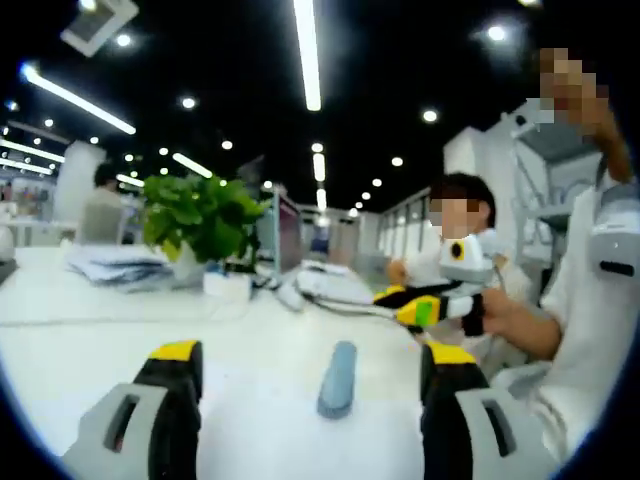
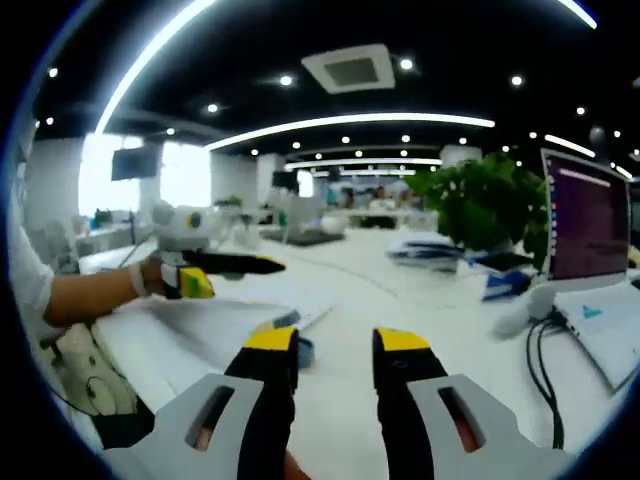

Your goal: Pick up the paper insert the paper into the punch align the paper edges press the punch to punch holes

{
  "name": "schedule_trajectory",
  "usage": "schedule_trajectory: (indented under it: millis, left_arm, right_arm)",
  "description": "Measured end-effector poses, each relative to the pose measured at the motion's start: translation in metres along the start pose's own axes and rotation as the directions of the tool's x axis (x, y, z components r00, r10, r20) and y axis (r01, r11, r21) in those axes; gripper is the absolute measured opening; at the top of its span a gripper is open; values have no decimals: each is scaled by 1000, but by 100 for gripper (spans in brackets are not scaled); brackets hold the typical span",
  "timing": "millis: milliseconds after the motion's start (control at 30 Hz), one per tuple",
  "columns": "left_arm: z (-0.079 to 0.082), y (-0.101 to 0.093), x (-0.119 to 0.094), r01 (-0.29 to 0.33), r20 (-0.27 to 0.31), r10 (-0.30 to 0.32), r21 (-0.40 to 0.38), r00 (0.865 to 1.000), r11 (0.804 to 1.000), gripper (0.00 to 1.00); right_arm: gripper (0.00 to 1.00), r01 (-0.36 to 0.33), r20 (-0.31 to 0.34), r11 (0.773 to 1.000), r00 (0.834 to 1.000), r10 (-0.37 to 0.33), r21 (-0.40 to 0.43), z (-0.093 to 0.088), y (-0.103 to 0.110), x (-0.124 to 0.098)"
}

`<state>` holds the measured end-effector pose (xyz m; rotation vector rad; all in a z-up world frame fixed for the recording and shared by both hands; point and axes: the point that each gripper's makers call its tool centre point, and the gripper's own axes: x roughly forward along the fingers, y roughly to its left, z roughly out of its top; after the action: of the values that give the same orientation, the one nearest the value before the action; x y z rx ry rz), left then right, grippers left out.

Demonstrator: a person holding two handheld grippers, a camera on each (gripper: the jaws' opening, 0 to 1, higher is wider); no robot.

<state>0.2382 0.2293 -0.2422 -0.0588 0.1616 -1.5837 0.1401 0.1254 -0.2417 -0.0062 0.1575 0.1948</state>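
Held nothing in either claw: left claw spread wide above the white worktop, with the blue-grey punch lying flat just ahead between its jaws; right claw parted by a narrow gap, with a glimpse of the punch just beyond its left jaw and the paper flat ahead-left. Showed a potted plant and stacked papers far ahead-left of the left claw, a laptop ahead-right of the right claw, under ceiling strip lights.
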Motion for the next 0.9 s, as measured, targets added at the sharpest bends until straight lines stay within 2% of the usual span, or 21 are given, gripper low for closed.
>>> schedule_trajectory:
  millis: [133, 167, 267, 367, 433, 500, 600, 667, 700, 733, 800, 833, 867, 900]
  left_arm:
    - [-20, 4, -38, -57, -85, 63, 66, 994, 996, 87]
    - [-22, 4, -40, -59, -91, 66, 69, 994, 996, 87]
    - [-41, 6, -58, -77, -130, 84, 56, 988, 995, 87]
    - [-55, 6, -61, -82, -158, 87, 38, 984, 996, 85]
    - [-57, 5, -59, -82, -168, 89, 49, 982, 995, 85]
    - [-61, 6, -58, -66, -179, 75, 53, 981, 996, 85]
    - [-65, 5, -58, -57, -197, 71, 77, 978, 995, 85]
    - [-67, 12, -59, -65, -212, 83, 87, 974, 994, 83]
    - [-68, 14, -59, -66, -215, 86, 96, 973, 993, 82]
    - [-68, 17, -57, -72, -215, 93, 103, 972, 992, 82]
    - [-70, 20, -58, -70, -221, 98, 129, 970, 989, 83]
    - [-70, 22, -58, -70, -222, 99, 134, 970, 988, 83]
    - [-70, 26, -58, -72, -222, 100, 133, 970, 989, 83]
    - [-70, 27, -58, -72, -221, 100, 132, 970, 989, 83]
  right_arm:
    - [35, -34, -48, 999, 998, 34, 6, -16, 6, 3]
    - [35, -50, -53, 999, 997, 51, 9, -20, 10, 4]
    - [35, -77, -51, 997, 996, 78, 28, -26, 16, 8]
    - [35, -137, -59, 990, 989, 138, 19, -29, 21, 12]
    - [35, -176, -73, 984, 982, 176, -1, -31, 21, 13]
    - [35, -204, -92, 978, 976, 199, -49, -38, 16, 15]
    - [35, -233, -111, 972, 966, 232, 8, -46, 12, 20]
    - [35, -288, -126, 958, 950, 286, 5, -47, 9, 27]
    - [35, -343, -162, 937, 930, 329, -62, -50, 10, 30]
    - [35, -377, -183, 922, 916, 357, -87, -52, 11, 32]
    - [35, -425, -203, 901, 893, 401, -89, -53, 12, 38]
    - [35, -438, -204, 895, 887, 414, -89, -52, 13, 39]
    - [35, -493, -207, 867, 858, 470, -70, -52, 17, 43]
    - [35, -511, -220, 857, 845, 487, -67, -53, 18, 45]
